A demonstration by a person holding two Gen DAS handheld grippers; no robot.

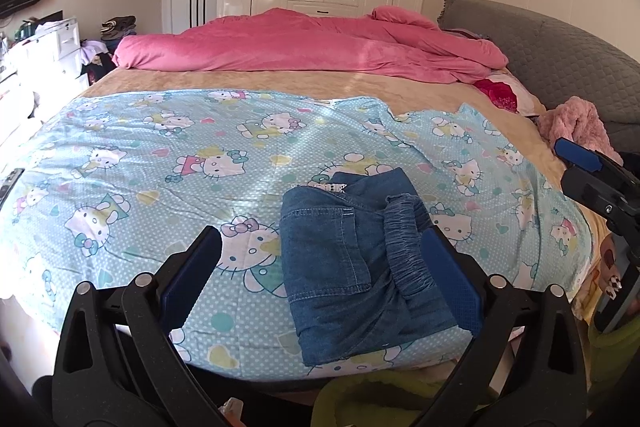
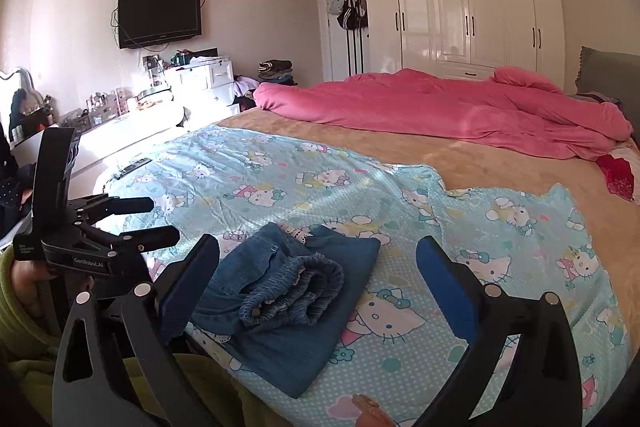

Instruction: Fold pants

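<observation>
Small blue denim pants (image 1: 360, 267) lie folded into a compact bundle on the Hello Kitty sheet (image 1: 168, 163) near the bed's front edge, with the elastic waistband bunched on top. They also show in the right wrist view (image 2: 292, 295). My left gripper (image 1: 322, 245) is open and empty, its fingers wide apart above the bundle's near side. My right gripper (image 2: 318, 253) is open and empty, held just above the pants. The left gripper shows at the left of the right wrist view (image 2: 152, 223), and the right gripper's blue-padded finger shows at the right of the left wrist view (image 1: 580, 155).
A pink duvet (image 1: 304, 43) lies heaped across the far side of the bed. A grey headboard (image 1: 560, 55) and a pink knit item (image 1: 576, 123) are at the right. White wardrobes (image 2: 460, 11), a wall TV (image 2: 160, 15) and a cluttered dresser (image 2: 132, 115) line the walls.
</observation>
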